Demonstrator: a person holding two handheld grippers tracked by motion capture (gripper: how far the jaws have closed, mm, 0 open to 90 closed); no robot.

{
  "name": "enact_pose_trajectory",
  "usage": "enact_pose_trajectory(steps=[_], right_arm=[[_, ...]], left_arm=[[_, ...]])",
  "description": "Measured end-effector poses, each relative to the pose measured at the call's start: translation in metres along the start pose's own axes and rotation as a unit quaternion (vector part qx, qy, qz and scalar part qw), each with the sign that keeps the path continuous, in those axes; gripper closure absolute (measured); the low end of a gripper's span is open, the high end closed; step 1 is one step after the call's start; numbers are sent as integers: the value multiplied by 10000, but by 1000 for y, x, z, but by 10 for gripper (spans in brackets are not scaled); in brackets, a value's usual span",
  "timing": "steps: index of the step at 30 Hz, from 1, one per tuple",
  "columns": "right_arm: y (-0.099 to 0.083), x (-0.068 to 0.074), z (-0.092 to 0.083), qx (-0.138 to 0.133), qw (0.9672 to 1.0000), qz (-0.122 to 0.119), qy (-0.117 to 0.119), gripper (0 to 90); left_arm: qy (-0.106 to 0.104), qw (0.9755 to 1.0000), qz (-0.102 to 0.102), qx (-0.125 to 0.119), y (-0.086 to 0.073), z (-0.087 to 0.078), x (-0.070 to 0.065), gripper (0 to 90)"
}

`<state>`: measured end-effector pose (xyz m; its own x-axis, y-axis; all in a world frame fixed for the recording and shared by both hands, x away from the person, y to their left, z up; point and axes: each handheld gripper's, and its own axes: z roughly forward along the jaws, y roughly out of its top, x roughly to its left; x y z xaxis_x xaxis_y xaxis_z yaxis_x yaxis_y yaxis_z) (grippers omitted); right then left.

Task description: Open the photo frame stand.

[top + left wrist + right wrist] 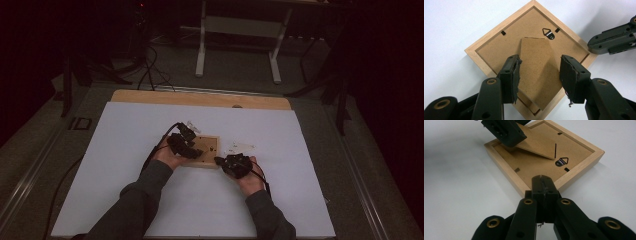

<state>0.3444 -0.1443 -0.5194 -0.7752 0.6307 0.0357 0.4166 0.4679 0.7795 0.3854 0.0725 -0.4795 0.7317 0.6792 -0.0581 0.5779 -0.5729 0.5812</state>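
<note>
Nearest, the right gripper (543, 185) is being kept with its jaws pressed together against the frame's corner — bracing it. Farther on, the picture frame (499, 45) is lying face down on the white table (125, 150), its easel stand (537, 75) being straddled by the left gripper (539, 75), jaws apart — pads not quite pressing; they should be closed gently on the stand's edges.

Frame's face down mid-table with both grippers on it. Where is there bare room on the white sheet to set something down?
The white sheet lies bare left of the left gripper, right of the right gripper, and behind the picture frame up to the wooden table edge. It is crowded at the frame and toward the forearms; small bits lie beside it.
</note>
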Motion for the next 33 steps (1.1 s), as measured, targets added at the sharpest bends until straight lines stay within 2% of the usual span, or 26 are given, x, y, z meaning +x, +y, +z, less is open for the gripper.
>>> enact_pose_trajectory(steps=[5, 7, 11, 13, 17, 22, 25, 30, 33], right_arm=[[0, 0, 0, 0, 10000, -6, -3, 900], [0, 0, 0, 0, 10000, -3, 2, 900], [0, 0, 0, -12, 10000, -6, 3, 900], [0, 0, 0, -12, 10000, -6, 3, 900], [0, 0, 0, -12, 10000, -9, 3, 900], [0, 0, 0, -17, 10000, -10, 10, 900], [0, 0, 0, -14, 10000, -10, 15, 900], [0, -1, 0, -19, 10000, -4, 25, 900], [0, -1, 0, -18, 10000, -5, 28, 900]], left_arm=[[-1, 10000, 56, -72, -3, 0, 0, 508], [6, 10000, 38, -84, -5, 0, -1, 464], [-26, 10000, 21, -86, -11, -1, 0, 430], [-61, 10000, 3, -44, -14, 1, 0, 434], [-87, 10000, -27, 24, -17, 3, 1, 502], [-56, 9999, -132, -86, -11, -2, -1, 507], [-106, 9995, -260, -168, -9, -3, 0, 508], [-161, 9993, -294, -146, -9, -2, 2, 508], [-268, 9991, -318, -93, -10, -2, 4, 503]])
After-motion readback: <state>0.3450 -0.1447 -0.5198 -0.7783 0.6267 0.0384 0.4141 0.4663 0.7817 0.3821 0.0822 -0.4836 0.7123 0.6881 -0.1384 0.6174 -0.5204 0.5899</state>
